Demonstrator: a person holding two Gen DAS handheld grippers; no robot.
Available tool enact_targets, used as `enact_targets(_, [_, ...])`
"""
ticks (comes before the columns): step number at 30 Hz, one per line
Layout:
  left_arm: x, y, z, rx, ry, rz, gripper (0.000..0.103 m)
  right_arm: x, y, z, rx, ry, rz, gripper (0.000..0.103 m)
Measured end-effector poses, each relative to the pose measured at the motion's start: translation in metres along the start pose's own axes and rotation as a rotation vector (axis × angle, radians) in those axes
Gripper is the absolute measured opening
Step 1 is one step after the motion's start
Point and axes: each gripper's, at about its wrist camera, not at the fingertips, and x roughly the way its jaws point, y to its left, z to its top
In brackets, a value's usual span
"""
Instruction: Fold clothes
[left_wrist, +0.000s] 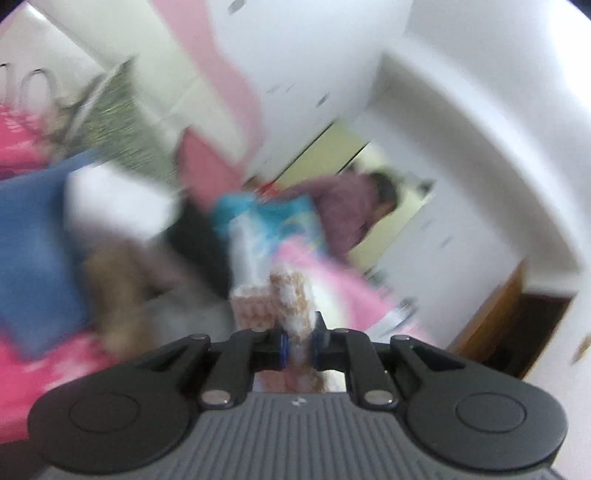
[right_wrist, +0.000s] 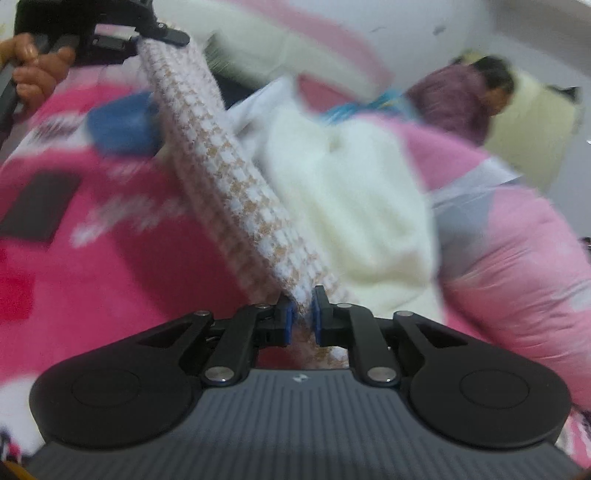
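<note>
A brown-and-white houndstooth knit garment (right_wrist: 236, 192) is stretched between both grippers above a pink bedspread. My right gripper (right_wrist: 303, 314) is shut on one end of it, the cloth pinched between its blue pads. The garment runs up and left to my left gripper (right_wrist: 147, 31) at the top left of the right wrist view, where a hand (right_wrist: 33, 70) holds the handle. In the blurred left wrist view my left gripper (left_wrist: 298, 345) is shut on the same houndstooth garment (left_wrist: 273, 299), which bunches in front of the pads.
A cream fleece garment (right_wrist: 351, 206) lies right of the stretched cloth, a blue item (right_wrist: 122, 125) left of it. A pink quilt (right_wrist: 517, 236) bulges at right. A person in a purple top (right_wrist: 465, 99) is at the bed's far side. White wardrobe (left_wrist: 461, 110) behind.
</note>
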Motion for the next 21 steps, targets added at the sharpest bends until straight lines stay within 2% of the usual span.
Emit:
enact_targets(1, [0.006, 0.024, -0.007, -0.055, 0.079, 0.077, 0.013, 0.008, 0.007, -0.005, -0.035, 0.041, 0.034, 0.014])
enact_targets(2, [0.011, 0.047, -0.013, -0.138, 0.144, 0.11, 0.013, 0.016, 0.015, -0.011, -0.071, 0.081, 0.067, 0.015])
enact_targets(3, [0.011, 0.068, -0.018, -0.232, 0.177, 0.112, 0.013, 0.021, 0.024, -0.015, -0.118, 0.111, 0.091, 0.016])
enact_targets(5, [-0.001, 0.085, -0.02, -0.298, 0.155, 0.108, 0.013, 0.026, 0.037, -0.018, -0.191, 0.138, 0.096, 0.021])
enact_targets(8, [-0.016, 0.085, -0.015, -0.292, 0.11, 0.103, 0.013, 0.021, 0.042, -0.016, -0.242, 0.154, 0.114, 0.028])
enact_targets(10, [-0.026, 0.085, -0.011, -0.278, 0.088, 0.107, 0.011, 0.018, 0.04, -0.018, -0.243, 0.178, 0.157, 0.033])
enact_targets(13, [-0.033, 0.089, -0.007, -0.283, 0.108, 0.107, 0.012, 0.012, 0.04, -0.021, -0.245, 0.187, 0.193, 0.038])
enact_targets(16, [-0.034, 0.087, -0.006, -0.259, 0.135, 0.123, 0.021, 0.001, 0.03, -0.017, -0.14, 0.17, 0.275, 0.048])
enact_targets(19, [-0.03, 0.071, 0.003, -0.184, 0.14, 0.139, 0.03, -0.011, 0.017, -0.014, -0.015, 0.147, 0.351, 0.051])
enact_targets(21, [-0.025, 0.057, 0.009, -0.135, 0.142, 0.129, 0.041, -0.018, 0.006, -0.011, 0.066, 0.126, 0.388, 0.051])
